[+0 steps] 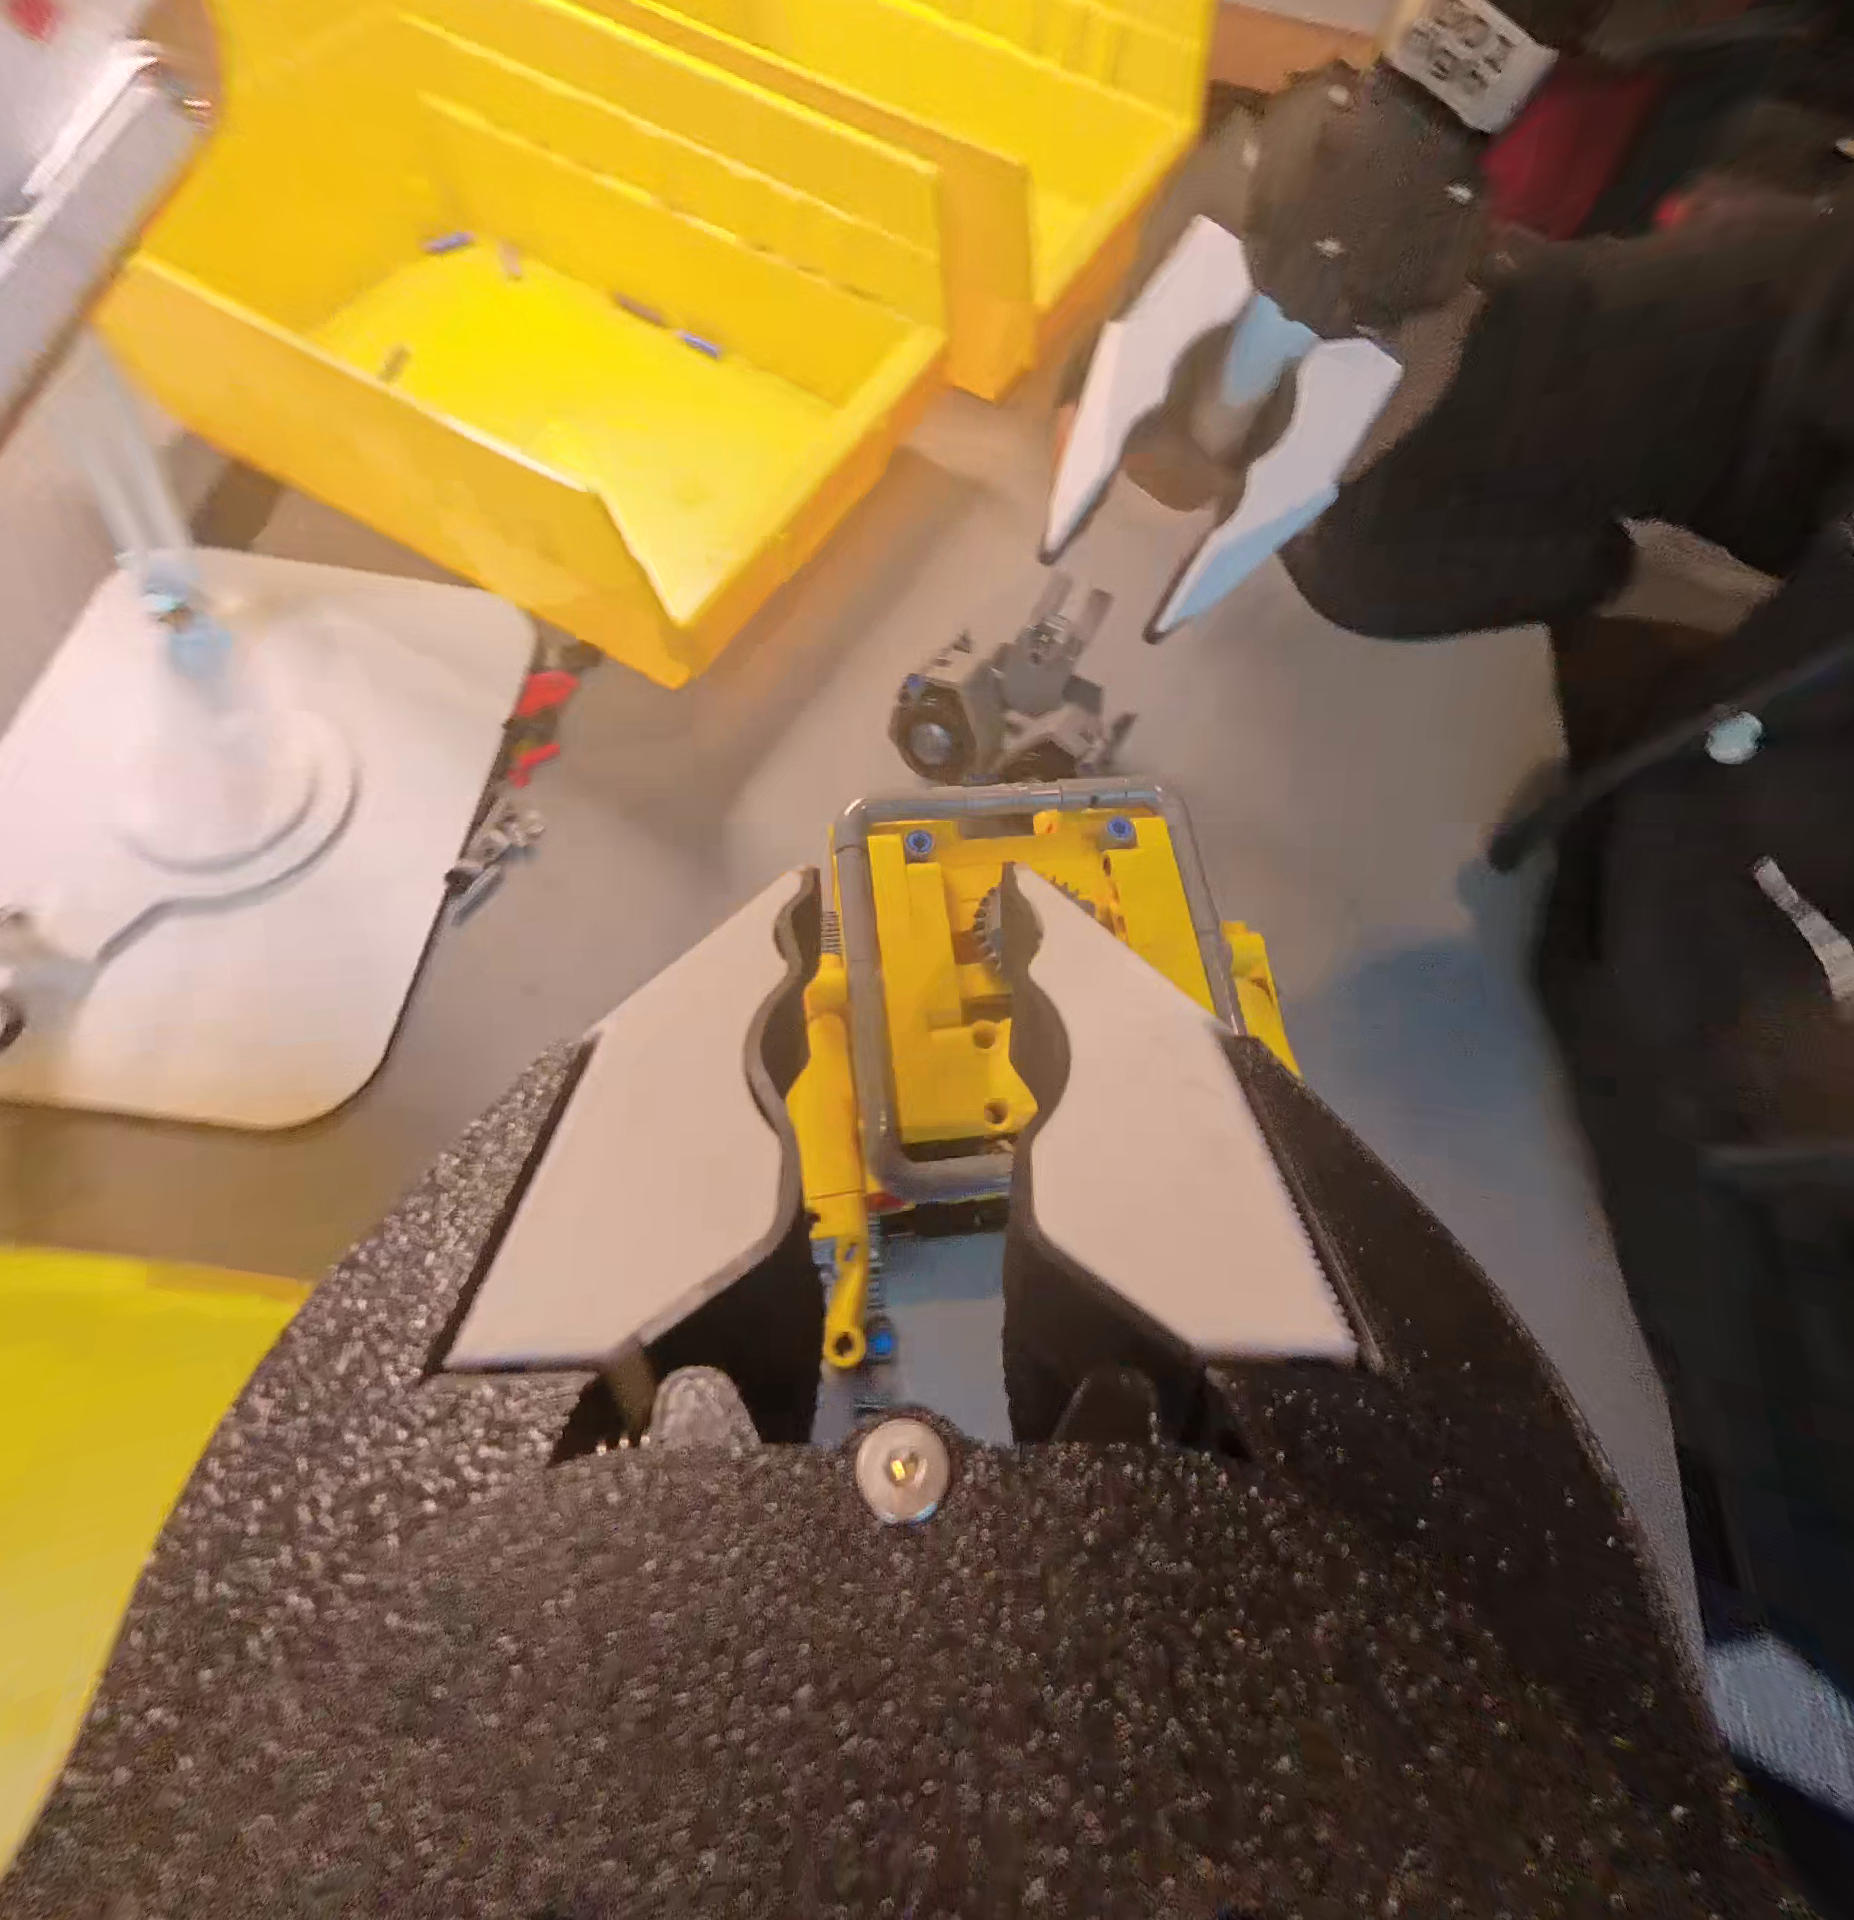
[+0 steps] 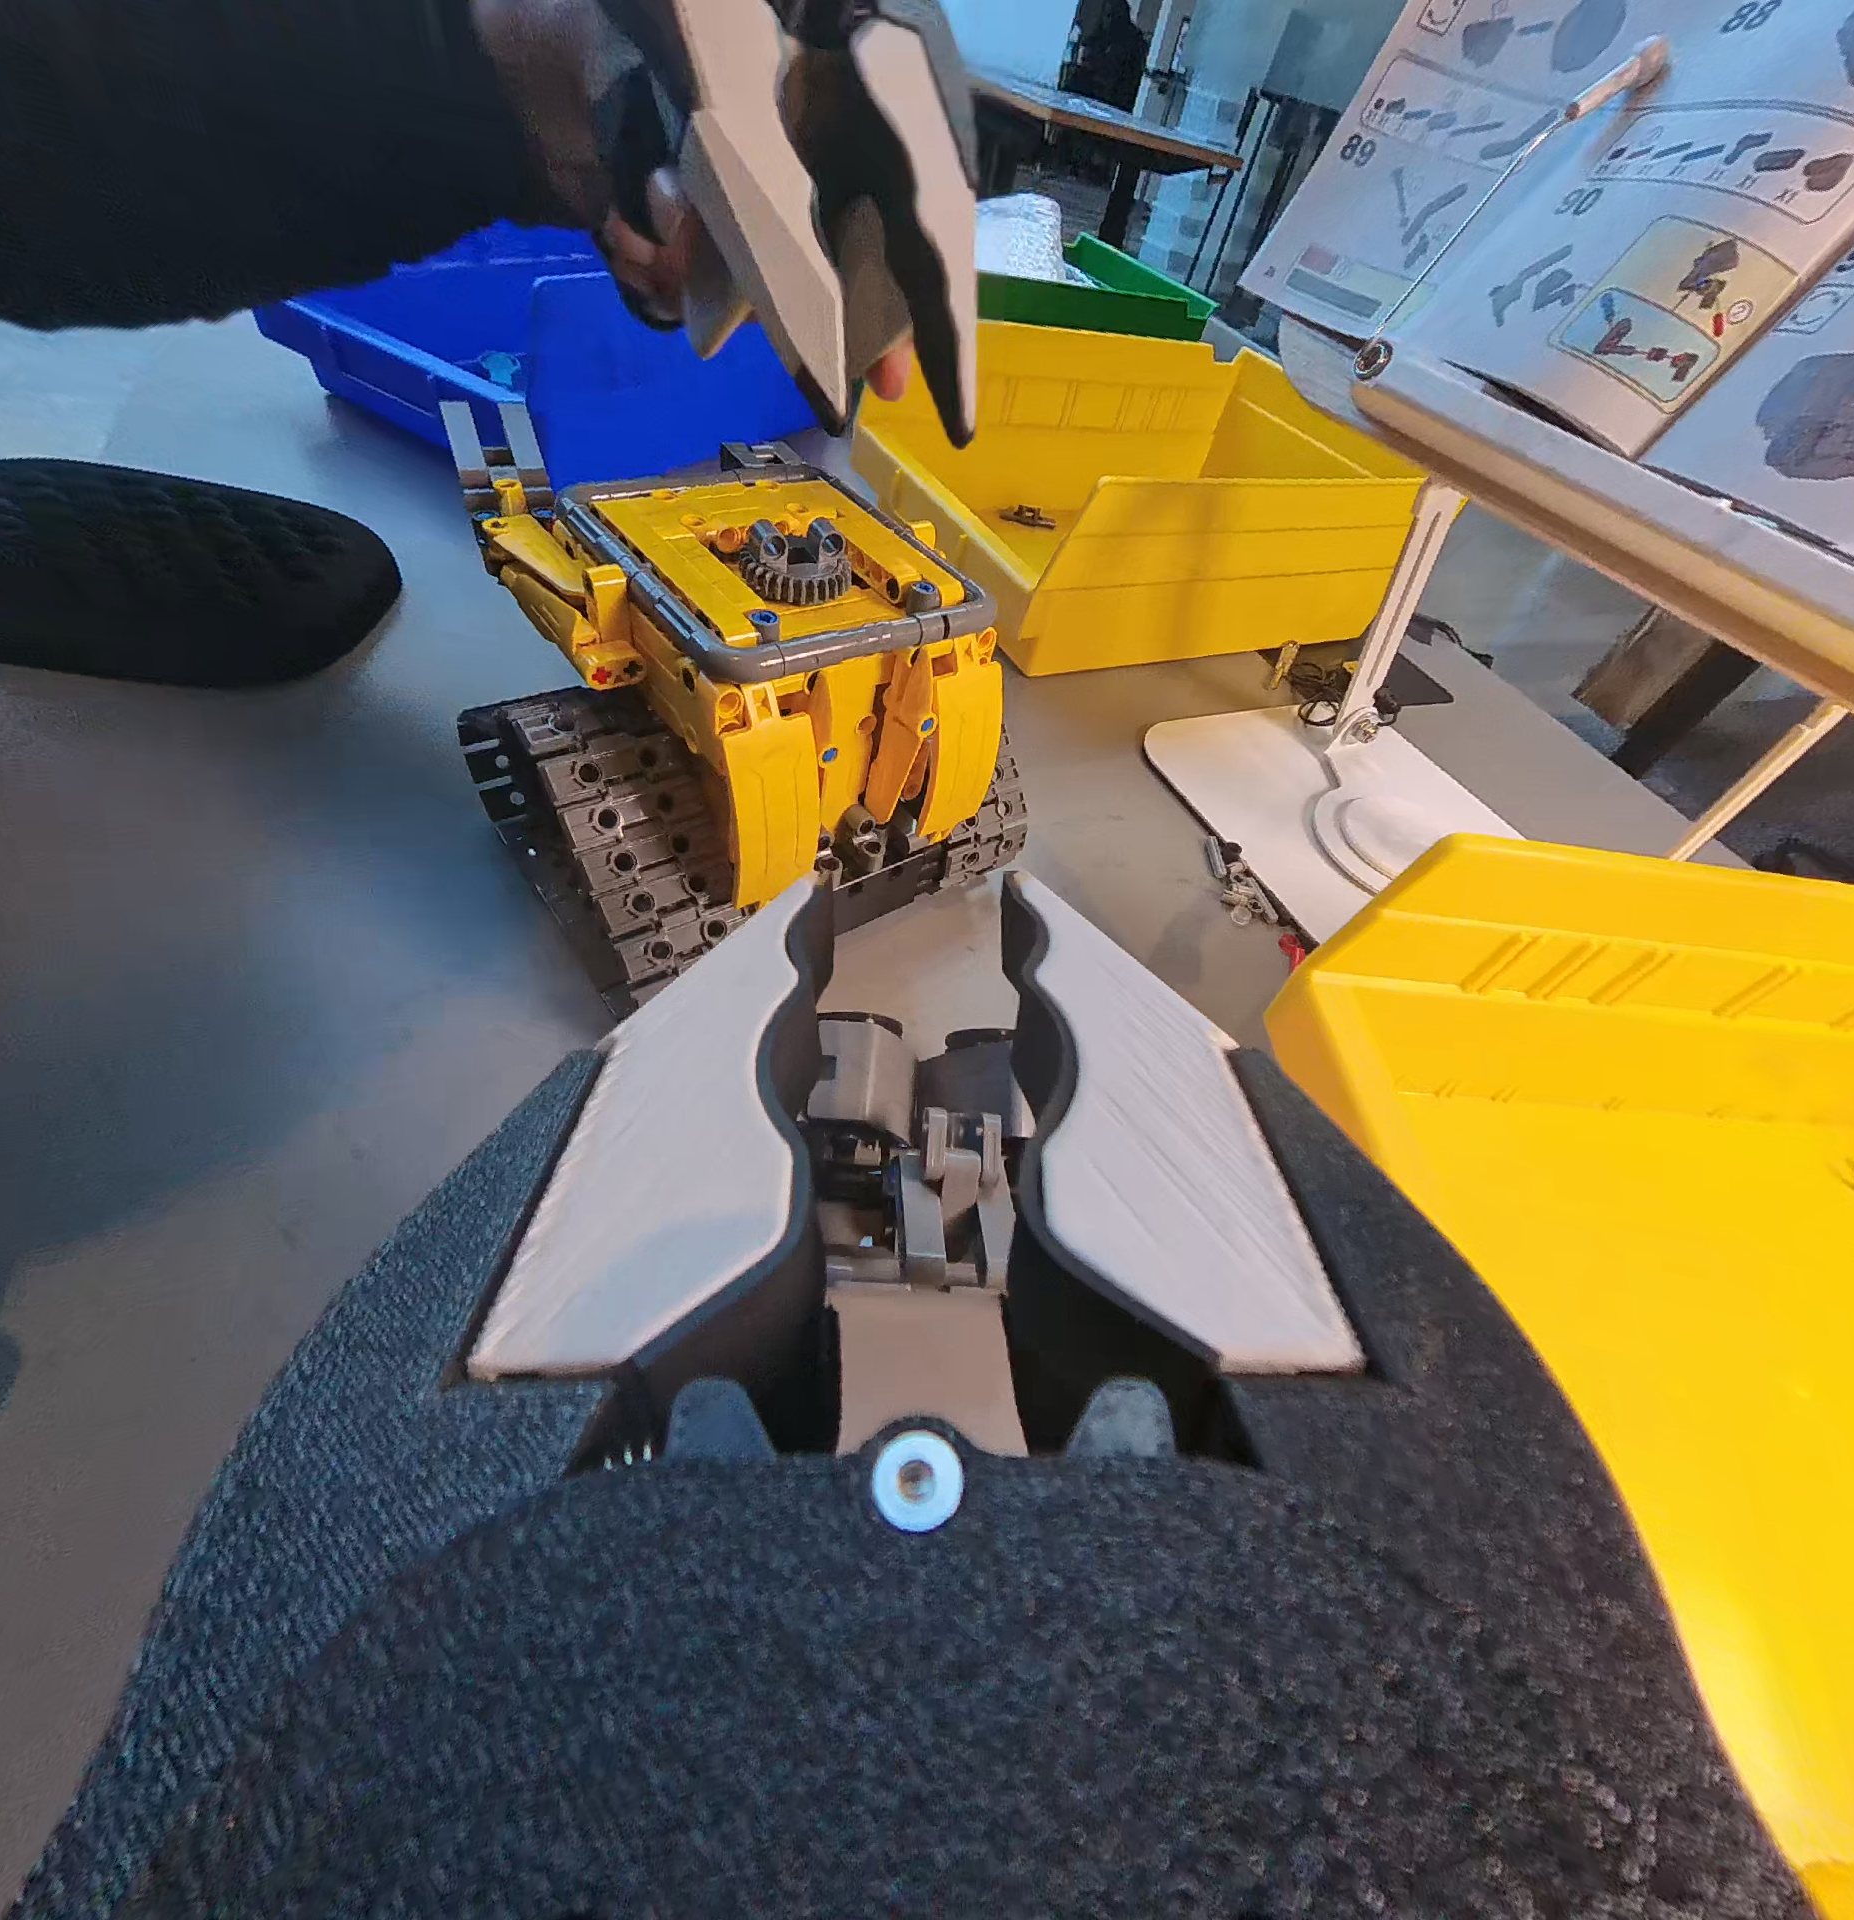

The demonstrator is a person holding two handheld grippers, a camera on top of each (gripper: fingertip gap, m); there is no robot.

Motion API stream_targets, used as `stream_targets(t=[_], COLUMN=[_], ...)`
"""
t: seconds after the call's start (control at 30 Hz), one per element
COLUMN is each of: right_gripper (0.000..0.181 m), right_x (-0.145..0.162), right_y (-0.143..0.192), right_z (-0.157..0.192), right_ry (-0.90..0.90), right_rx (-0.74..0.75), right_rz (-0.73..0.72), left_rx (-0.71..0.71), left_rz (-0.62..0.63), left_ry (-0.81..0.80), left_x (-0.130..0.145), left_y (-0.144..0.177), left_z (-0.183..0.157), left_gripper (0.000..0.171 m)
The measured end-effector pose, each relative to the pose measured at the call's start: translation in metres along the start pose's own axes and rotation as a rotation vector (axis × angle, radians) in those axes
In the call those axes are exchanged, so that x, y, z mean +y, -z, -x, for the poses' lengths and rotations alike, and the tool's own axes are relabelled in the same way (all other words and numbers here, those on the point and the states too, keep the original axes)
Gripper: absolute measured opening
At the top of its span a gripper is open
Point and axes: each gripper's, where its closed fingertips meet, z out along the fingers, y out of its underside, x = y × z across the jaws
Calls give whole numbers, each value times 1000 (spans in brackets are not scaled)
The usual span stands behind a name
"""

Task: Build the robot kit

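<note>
Right wrist view shows a smooth grey tabletop [image 2: 227, 883] in a room with dark tables and glass partitions far behind. Landmark: the yellow tracked brick model [image 2: 757, 665], standing upright on dark grey treads near the table's middle, a grey gear on its flat top inside a grey tube frame.

Behind the model lie a blue bin [image 2: 590, 364] and a green bin [image 2: 1089, 296]. To its right sits one yellow bin [image 2: 1193, 540] with a small dark piece inside; a second yellow bin [image 2: 1629, 1143] fills the near right corner. Right of the model a white stand [image 2: 1307, 790] holds an open instruction booklet [image 2: 1629, 208] on a tilted tray. A few loose small parts [image 2: 1240, 883] lie by the stand's base. A black mesh pad [image 2: 144, 571] lies left of the model.

The right gripper [image 2: 918, 904] is just in front of the model, its jaws parted around a small grey brick assembly [image 2: 912, 1143] that rests on the table between them; whether the pads touch it I cannot tell. In the left wrist view this gripper hangs spread open above the grey assembly [image 1: 1006, 696].

The left gripper [image 1: 907, 894] hovers over the model's top [image 1: 964, 987], jaws apart, straddling the gear and not clamping anything. Seen from the right wrist, it hangs above the model's rear, held by a hand [image 2: 642, 208] in a dark sleeve.
</note>
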Motion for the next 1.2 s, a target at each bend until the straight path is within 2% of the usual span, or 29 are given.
stream_targets(t=[0.13, 0.23, 0.33, 0.47, 0.63, 0.87, 1.0, 1.2], right_gripper=[32, 31, 32, 31, 31, 31, 32, 31], right_x=[0, 1, 2, 3, 3, 8, 13, 17], right_y=[1, 0, 1, 4, 9, 9, 6, 3], right_z=[-2, -1, 1, 3, 1, -1, 0, 2], right_ry=[-28, -45, -47, -40, -43, -47, -46, -40], right_rx=[-11, -17, -22, -21, -18, -21, -27, -33], right_rz=[-22, -26, -24, -24, -33, -23, -10, 3], left_rx=[-245, -412, -467, -535, -432, -63, 135, 324], left_rz=[-79, -48, -42, 36, 119, 182, 223, 247], left_ry=[124, 124, 136, 112, 96, 15, -142, -220], left_x=[5, 16, 16, 19, 20, 23, 25, 25], left_y=[2, -4, -13, -20, -20, -17, -14, -13], left_z=[-23, -31, -34, -24, -26, -30, -32, -32], left_gripper=[34, 31, 29, 21, 18, 14, 14, 14])
